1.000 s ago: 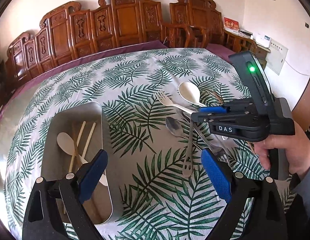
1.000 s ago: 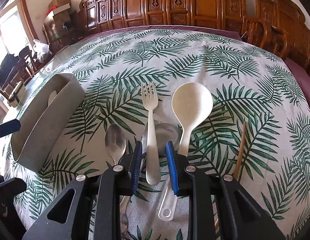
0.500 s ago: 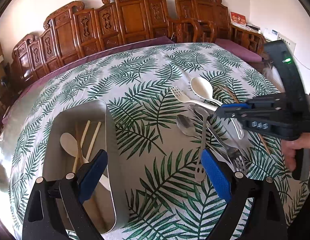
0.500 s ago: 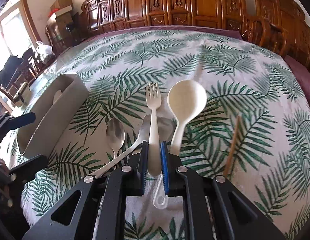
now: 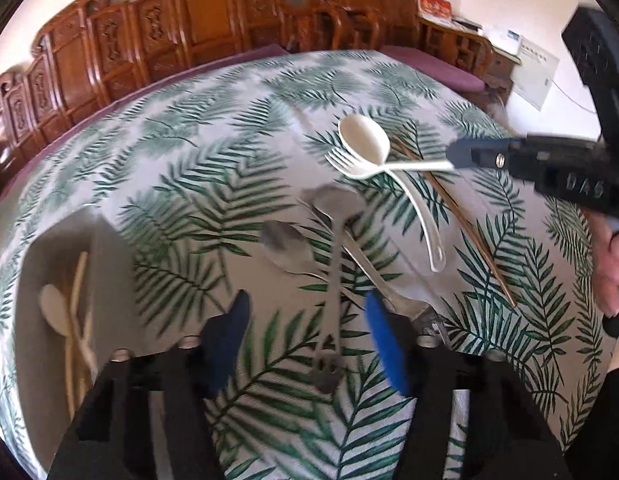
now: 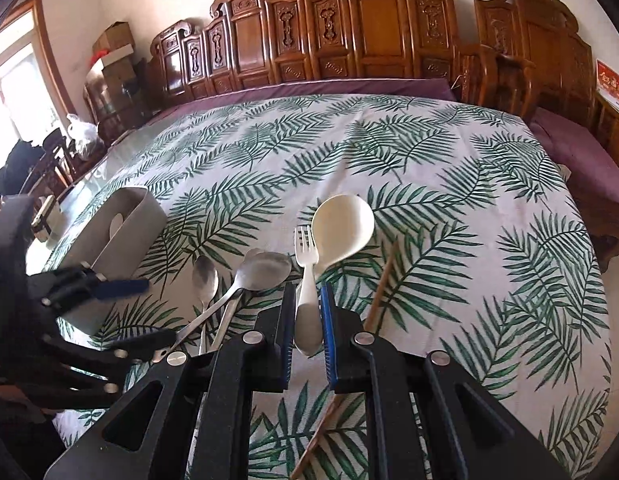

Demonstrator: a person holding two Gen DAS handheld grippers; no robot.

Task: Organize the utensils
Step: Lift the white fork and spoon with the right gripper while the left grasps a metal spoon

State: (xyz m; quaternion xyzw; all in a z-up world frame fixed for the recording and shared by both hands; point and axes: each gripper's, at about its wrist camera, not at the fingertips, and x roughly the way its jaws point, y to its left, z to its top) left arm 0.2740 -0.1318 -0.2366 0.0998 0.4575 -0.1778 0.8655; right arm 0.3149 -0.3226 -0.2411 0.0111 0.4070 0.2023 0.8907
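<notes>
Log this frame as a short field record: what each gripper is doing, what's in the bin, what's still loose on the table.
right gripper: shut on white fork, lifted off cloth
left gripper: open, above metal utensils
grey bin: holds white spoon and light chopsticks
loose on table: white ladle, metal spoons, metal fork, brown chopstick
surface: leaf-print tablecloth

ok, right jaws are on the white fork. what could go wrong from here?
1. The right gripper pinches the white fork on its handle, so the long tine end sticks out and may pivot or slip.
2. The fork crosses the white spoon from the left wrist view; moving it could snag that spoon.
3. The left gripper hangs open over the metal spoons, between fork and grey bin, so the carry path could clip it.
</notes>
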